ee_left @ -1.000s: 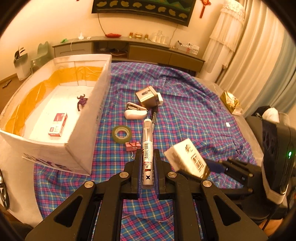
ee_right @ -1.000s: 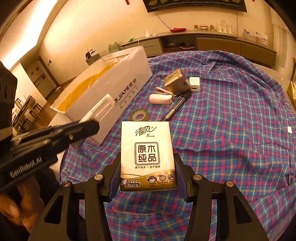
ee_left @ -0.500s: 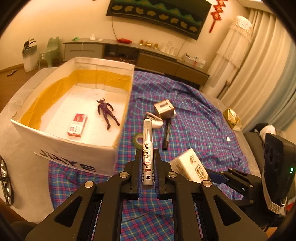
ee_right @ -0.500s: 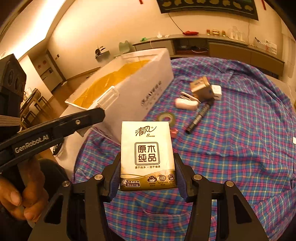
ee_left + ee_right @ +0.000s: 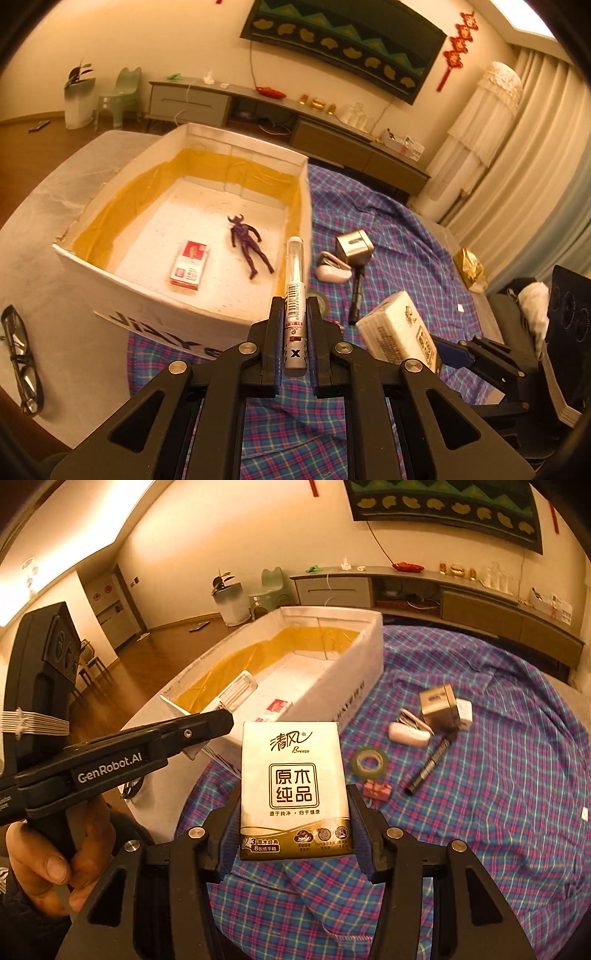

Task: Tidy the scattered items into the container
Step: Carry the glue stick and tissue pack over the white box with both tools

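My left gripper is shut on a silver pen with a clear cap, whose tip lies over the right wall of the white box. Inside the box are a purple figure and a red-and-white carton. My right gripper is shut on a tissue pack, held above the plaid cloth just right of the box. On the cloth lie a tape roll, a pink clip, a black marker, a white case, a metallic cube and a white charger.
Glasses lie on the pale surface left of the box. A gold packet sits at the cloth's far right edge. A hand holds the left gripper's handle. A long cabinet runs along the back wall.
Both grippers have moved left and up toward the box, each keeping its item. The box now fills more of both views and its inside shows more fully.
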{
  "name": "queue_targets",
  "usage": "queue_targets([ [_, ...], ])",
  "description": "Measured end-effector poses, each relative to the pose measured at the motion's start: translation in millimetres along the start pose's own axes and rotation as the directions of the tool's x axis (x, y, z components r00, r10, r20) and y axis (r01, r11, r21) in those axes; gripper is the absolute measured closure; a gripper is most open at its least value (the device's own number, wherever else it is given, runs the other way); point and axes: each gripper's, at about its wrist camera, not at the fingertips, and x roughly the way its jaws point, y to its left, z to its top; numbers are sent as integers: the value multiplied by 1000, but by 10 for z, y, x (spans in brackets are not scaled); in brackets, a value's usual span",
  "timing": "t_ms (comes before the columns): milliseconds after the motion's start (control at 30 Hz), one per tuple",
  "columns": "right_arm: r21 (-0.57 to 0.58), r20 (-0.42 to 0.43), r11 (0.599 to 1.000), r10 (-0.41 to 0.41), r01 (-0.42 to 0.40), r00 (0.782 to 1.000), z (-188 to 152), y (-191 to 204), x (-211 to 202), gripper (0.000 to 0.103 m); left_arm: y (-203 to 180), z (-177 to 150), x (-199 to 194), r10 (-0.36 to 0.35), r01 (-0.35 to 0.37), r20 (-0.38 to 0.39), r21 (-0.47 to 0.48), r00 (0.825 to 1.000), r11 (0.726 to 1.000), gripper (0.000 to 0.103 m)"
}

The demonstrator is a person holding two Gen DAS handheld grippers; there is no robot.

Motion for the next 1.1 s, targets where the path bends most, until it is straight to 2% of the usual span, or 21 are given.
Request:
queue_targets([
  [600, -111, -2, 994, -13, 12, 1000, 564, 307, 202, 50, 389, 423, -48, 24, -22, 41, -45, 999, 999, 92],
  [1100, -196, -31, 979, -60, 52, 998, 997, 381, 557, 50, 731, 687, 195, 54, -53, 7, -109, 999, 993, 92],
])
